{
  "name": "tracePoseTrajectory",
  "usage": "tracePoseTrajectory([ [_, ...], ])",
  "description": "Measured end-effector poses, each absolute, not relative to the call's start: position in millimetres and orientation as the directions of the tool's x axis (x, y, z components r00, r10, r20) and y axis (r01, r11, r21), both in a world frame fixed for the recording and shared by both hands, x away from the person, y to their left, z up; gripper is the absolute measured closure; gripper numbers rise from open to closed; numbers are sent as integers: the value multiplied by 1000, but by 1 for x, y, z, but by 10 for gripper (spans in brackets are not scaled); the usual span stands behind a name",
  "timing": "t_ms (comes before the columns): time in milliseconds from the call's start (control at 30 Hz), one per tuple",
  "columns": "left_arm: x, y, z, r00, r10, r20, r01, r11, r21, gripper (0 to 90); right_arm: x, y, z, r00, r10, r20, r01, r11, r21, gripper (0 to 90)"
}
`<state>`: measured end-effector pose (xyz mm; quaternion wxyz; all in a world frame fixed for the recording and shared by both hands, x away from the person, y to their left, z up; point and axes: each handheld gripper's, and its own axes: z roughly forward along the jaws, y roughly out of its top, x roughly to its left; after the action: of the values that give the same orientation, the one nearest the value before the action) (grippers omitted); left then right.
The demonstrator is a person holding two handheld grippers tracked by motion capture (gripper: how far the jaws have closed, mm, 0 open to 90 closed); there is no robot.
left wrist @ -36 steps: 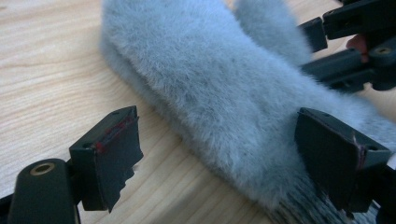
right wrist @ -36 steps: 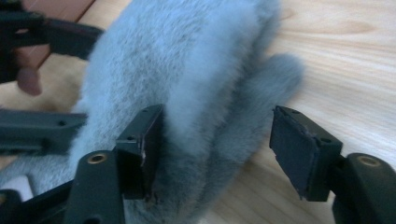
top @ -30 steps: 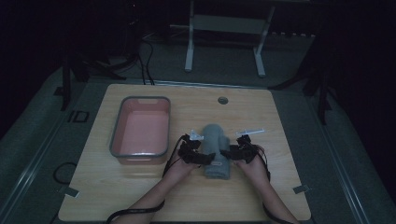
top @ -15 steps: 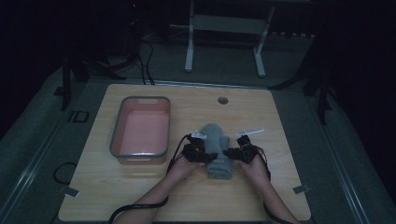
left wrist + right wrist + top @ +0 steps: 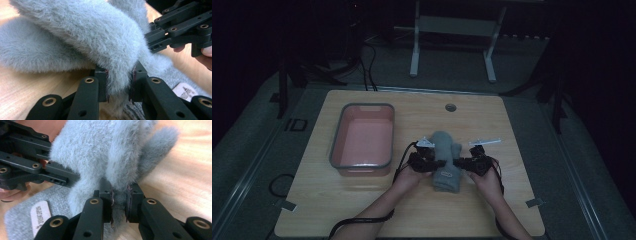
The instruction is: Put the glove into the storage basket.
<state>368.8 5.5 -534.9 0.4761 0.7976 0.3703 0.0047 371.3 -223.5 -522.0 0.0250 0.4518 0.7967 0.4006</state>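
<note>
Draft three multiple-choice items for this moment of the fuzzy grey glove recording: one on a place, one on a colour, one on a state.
1. Where does the tub stand relative to the grey glove?
A. On its left in the high view
B. On its right in the high view
C. On top of it

2. What colour is the inside of the tub?
A. Green
B. Pink
C. Black

3. How do the left tool and the right tool stand?
A. Both wide open, above the table
B. One inside the tub
C. Both shut on the glove's fuzzy fabric

Key: 1 A, the high view shows the tub left of the glove. 2 B, its floor and walls look pink. 3 C, each gripper view shows grey fur pinched between the pads; both tools have just been closing.
</note>
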Motion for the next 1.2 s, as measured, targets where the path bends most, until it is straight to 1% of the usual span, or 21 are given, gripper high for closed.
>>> tracePoseTrajectory([
  [167, 368, 11, -511, 745, 578, -334, 557, -263, 788, 753, 367, -225, -500, -600, 728, 332, 676, 239, 697, 795],
  [367, 369, 22, -478, 772, 562, -296, 510, -270, 817, 753, 363, -219, -467, -624, 714, 317, 628, 217, 748, 797],
  [533, 371, 32, -457, 779, 567, -269, 485, -272, 831, 753, 366, -211, -447, -638, 703, 314, 600, 199, 775, 798],
  [900, 375, 67, -434, 777, 582, -240, 472, -287, 834, 753, 374, -178, -426, -671, 675, 307, 573, 209, 792, 801],
  [1200, 371, 109, -420, 756, 618, -216, 469, -280, 838, 752, 381, -137, -412, -715, 634, 294, 544, 241, 804, 802],
])
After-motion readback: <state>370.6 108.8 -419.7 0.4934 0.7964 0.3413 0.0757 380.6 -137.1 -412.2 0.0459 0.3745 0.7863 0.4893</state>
